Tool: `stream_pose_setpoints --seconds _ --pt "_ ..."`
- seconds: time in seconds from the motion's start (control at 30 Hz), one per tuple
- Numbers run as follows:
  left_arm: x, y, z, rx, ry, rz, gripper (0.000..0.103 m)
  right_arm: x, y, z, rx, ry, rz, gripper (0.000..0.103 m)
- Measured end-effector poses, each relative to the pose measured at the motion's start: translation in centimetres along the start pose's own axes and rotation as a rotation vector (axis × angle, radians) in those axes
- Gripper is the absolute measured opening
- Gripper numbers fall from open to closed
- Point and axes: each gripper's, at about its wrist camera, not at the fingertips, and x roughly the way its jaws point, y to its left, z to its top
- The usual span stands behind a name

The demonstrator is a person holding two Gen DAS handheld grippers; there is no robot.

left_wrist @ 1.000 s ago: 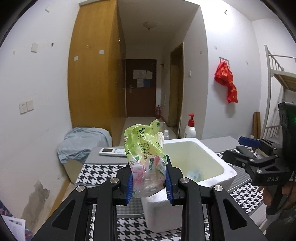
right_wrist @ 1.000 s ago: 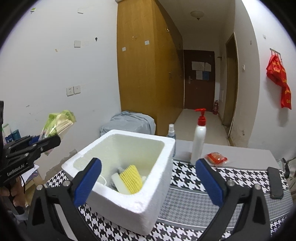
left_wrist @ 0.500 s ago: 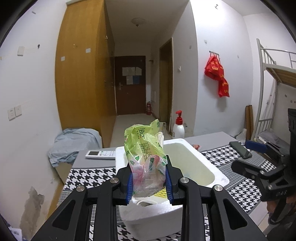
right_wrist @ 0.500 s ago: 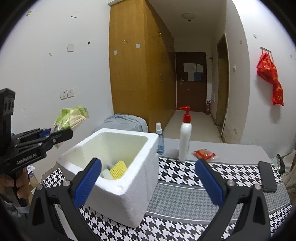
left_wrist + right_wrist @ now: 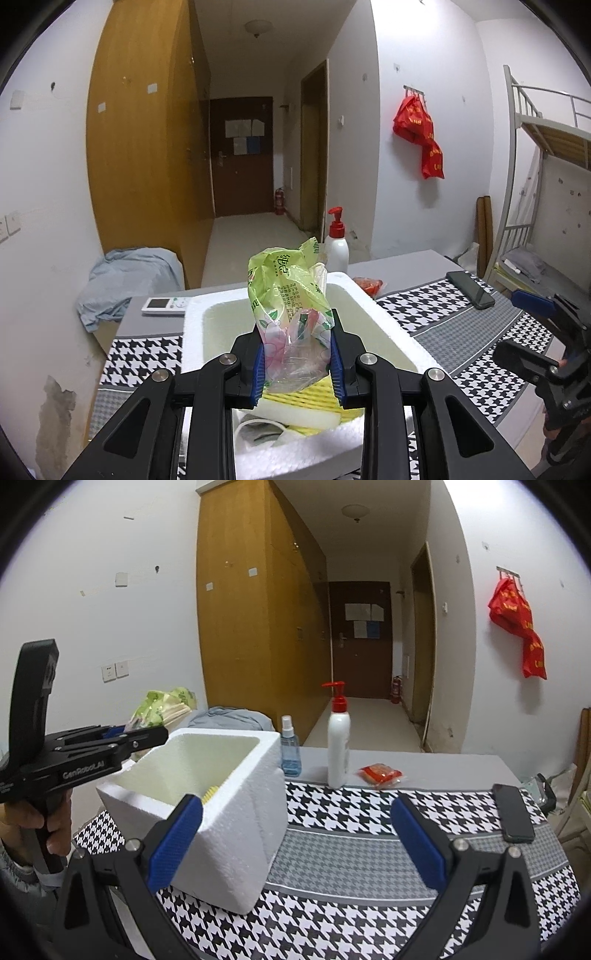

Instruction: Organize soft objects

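My left gripper (image 5: 297, 356) is shut on a crumpled green and clear plastic bag (image 5: 286, 295), held upright over the near rim of the white foam box (image 5: 192, 325). Inside the box lie a yellow ribbed sponge (image 5: 303, 397) and white soft items. In the right wrist view the same bag (image 5: 162, 707) shows at the left, in the left gripper (image 5: 147, 733), just left of the foam box (image 5: 229, 834). My right gripper (image 5: 295, 840) stands wide open above the houndstooth cloth, with nothing between its blue pads (image 5: 415, 843).
On the table stand a white pump bottle (image 5: 339, 746), a blue spray bottle (image 5: 290, 751), a red packet (image 5: 380, 774) and a black phone (image 5: 513, 818). A white remote (image 5: 164, 304) lies behind the box. A bunk bed frame (image 5: 517, 147) rises at the right.
The left gripper with the bag has moved from beside the box to over its near rim. The right gripper has shifted right, so the box now sits further left in its view.
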Motion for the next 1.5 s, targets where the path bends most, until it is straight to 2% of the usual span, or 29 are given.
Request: stream_pose_setpoints --seconds 0.13,0.2,0.23,0.3,0.33,0.37,0.4,0.5,0.67,0.8,1.07,1.5 --pt "0.9 -0.1 0.4 0.008 0.022 -0.002 0.03 -0.1 -0.6 -0.3 0.008 0.002 -0.017 0.103" --pt "1.3 -0.2 0.6 0.015 0.03 -0.002 0.032 -0.2 -0.9 -0.5 0.02 0.005 -0.027 0.103" --pt "1.4 -0.2 0.6 0.012 0.031 0.001 0.037 -0.3 -1.1 -0.7 0.026 0.007 -0.032 0.103" --pt "1.5 -0.2 0.7 0.009 0.029 0.011 0.056 -0.5 -1.3 -0.9 0.034 0.01 -0.038 0.103" --pt "1.4 -0.3 0.7 0.01 0.021 0.02 0.075 -0.6 -1.4 -0.9 0.037 0.01 -0.042 0.103" --pt "1.3 -0.3 0.6 0.008 0.009 0.032 0.088 -0.7 -1.5 -1.0 0.039 0.01 -0.045 0.103" --pt "0.9 -0.3 0.6 0.001 -0.01 0.052 0.091 -0.8 -1.6 -1.1 0.04 0.009 -0.047 0.103" --pt "0.2 -0.3 0.4 -0.005 -0.036 0.041 0.101 -1.2 -1.6 -1.2 0.042 0.009 -0.056 0.103" --pt "-1.2 -1.0 0.1 -0.007 -0.053 0.021 0.102 -2.1 -1.5 -1.2 0.04 0.002 -0.058 0.103" --pt "-2.8 -1.8 -0.3 0.02 -0.066 0.059 0.102 -3.1 -1.4 -1.3 0.042 -0.006 -0.06 0.103" --pt "-7.4 -3.1 -1.2 0.003 -0.131 0.043 0.102 -6.3 -0.8 -1.4 0.049 -0.036 -0.061 0.103" --pt "-13.2 -5.1 -3.2 -0.022 -0.206 0.087 0.102 -11.8 0.2 -2.2 0.052 -0.08 -0.053 0.103"
